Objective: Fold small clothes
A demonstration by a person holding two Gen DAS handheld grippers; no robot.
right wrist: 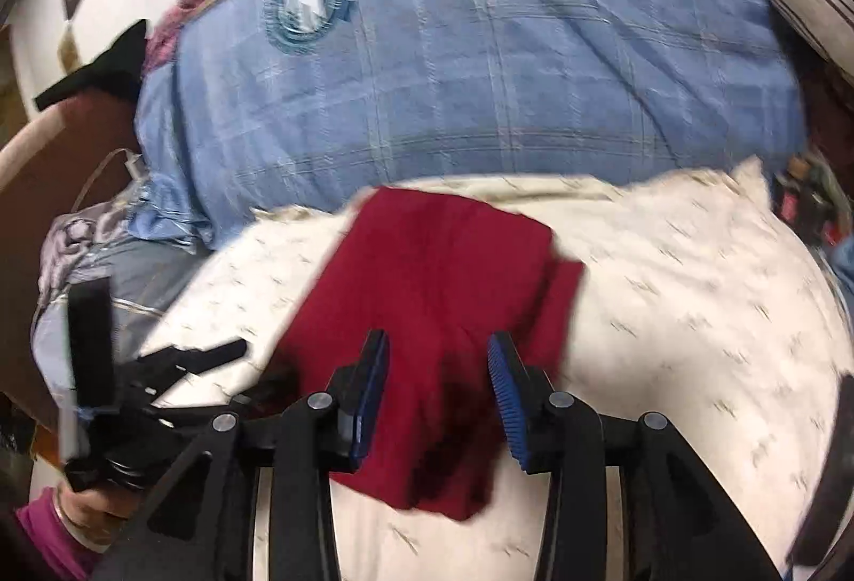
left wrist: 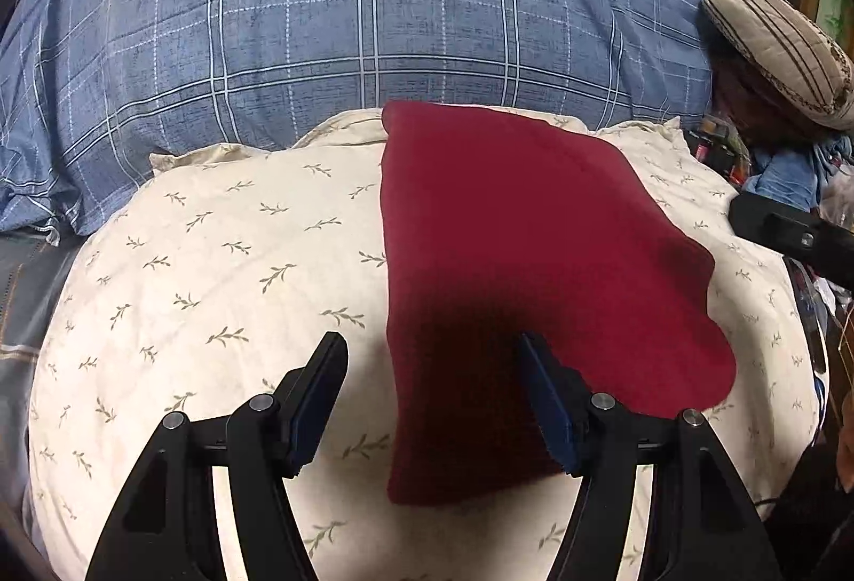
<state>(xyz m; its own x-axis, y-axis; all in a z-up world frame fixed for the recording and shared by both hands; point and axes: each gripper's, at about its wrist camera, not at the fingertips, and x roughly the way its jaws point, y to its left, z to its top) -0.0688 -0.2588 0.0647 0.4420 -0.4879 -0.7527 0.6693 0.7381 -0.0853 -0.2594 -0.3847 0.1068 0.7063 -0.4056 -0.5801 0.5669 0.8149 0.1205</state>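
Dark red knit garment point(left wrist: 512, 261), partly folded, lay on the cream leaf-print pillow point(left wrist: 213, 271), long axis running straight away from both claws. Left claw point(left wrist: 432, 399) hung open over its near left edge, gripping nothing. Right claw point(right wrist: 437, 399) stood part open over the near end, cloth under it, not pinched; neither was clearly nearer.

**Camera placement and coverage**

Left wrist view: mounted behind the left gripper point(left wrist: 429, 357), aimed forward and downward along its fingers, close above the cream pillow point(left wrist: 213, 261). Right wrist view: mounted likewise behind the right gripper point(right wrist: 437, 351), angled from the right, blurred. Shared by both: red cloth point(left wrist: 507, 234), pillow, blue checked bedding point(left wrist: 373, 21).
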